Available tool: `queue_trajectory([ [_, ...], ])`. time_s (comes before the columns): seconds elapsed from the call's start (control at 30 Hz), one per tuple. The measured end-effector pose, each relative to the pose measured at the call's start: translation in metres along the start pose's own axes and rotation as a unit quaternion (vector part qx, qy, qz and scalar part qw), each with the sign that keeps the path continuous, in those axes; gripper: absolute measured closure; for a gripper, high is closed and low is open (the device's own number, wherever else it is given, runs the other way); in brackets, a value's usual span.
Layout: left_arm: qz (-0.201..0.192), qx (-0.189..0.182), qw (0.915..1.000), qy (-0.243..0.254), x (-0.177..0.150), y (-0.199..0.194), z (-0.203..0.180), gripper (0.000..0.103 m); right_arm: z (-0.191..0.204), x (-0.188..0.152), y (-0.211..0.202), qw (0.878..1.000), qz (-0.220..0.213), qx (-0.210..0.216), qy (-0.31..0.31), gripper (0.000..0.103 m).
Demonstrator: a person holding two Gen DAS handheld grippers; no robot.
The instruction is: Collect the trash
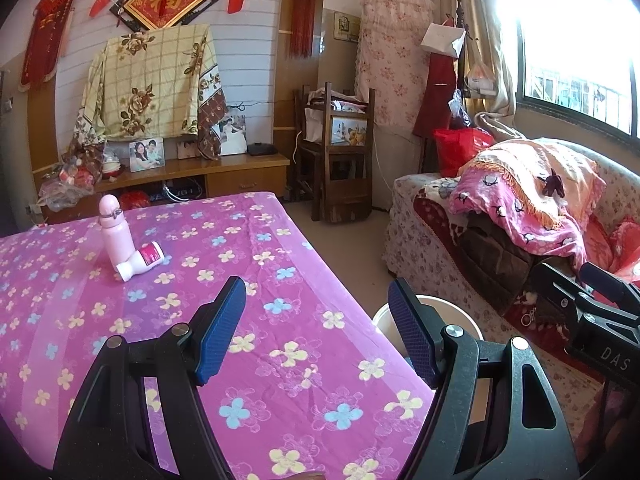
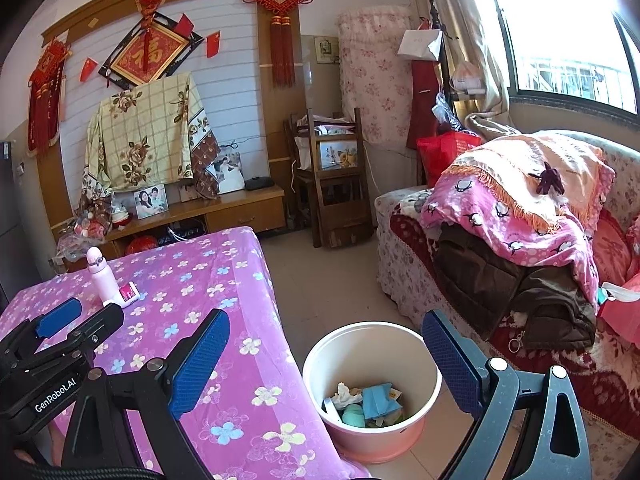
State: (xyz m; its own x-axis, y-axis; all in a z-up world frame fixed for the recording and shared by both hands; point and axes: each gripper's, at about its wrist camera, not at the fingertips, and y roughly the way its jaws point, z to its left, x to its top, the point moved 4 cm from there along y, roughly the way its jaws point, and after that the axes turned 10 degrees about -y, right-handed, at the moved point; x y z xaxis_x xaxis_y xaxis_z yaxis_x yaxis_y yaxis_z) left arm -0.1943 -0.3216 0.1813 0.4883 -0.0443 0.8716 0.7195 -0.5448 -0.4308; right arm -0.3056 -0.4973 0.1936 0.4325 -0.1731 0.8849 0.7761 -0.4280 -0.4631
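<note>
Judging progress: largely done. The pink bin [image 2: 372, 392] on the floor, just beside the tabletop's [image 1: 280, 360] right edge, already holds crumpled tissue, a blue paper piece and a teal lump. No loose trash visible on the flowered cloth. Far-left on the tabletop: pink flask [image 1: 114, 232] upright, white bottle [image 1: 140, 262] lying against it. Left gripper [image 1: 316, 328] and right gripper [image 2: 326, 364]: jaws wide, empty.

Smooth plastic bin [image 2: 372, 364] – soft cloth tablecloth [image 2: 208, 312]
</note>
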Motion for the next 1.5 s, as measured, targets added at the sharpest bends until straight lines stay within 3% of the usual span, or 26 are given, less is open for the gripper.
queue_trajectory([
  [1.5,-0.002,0.011,0.9999,0.001,-0.0001,-0.0002,0.0071,0.030,0.0079,-0.0069,0.0040,1.000,0.010,0.007,0.002,0.007],
])
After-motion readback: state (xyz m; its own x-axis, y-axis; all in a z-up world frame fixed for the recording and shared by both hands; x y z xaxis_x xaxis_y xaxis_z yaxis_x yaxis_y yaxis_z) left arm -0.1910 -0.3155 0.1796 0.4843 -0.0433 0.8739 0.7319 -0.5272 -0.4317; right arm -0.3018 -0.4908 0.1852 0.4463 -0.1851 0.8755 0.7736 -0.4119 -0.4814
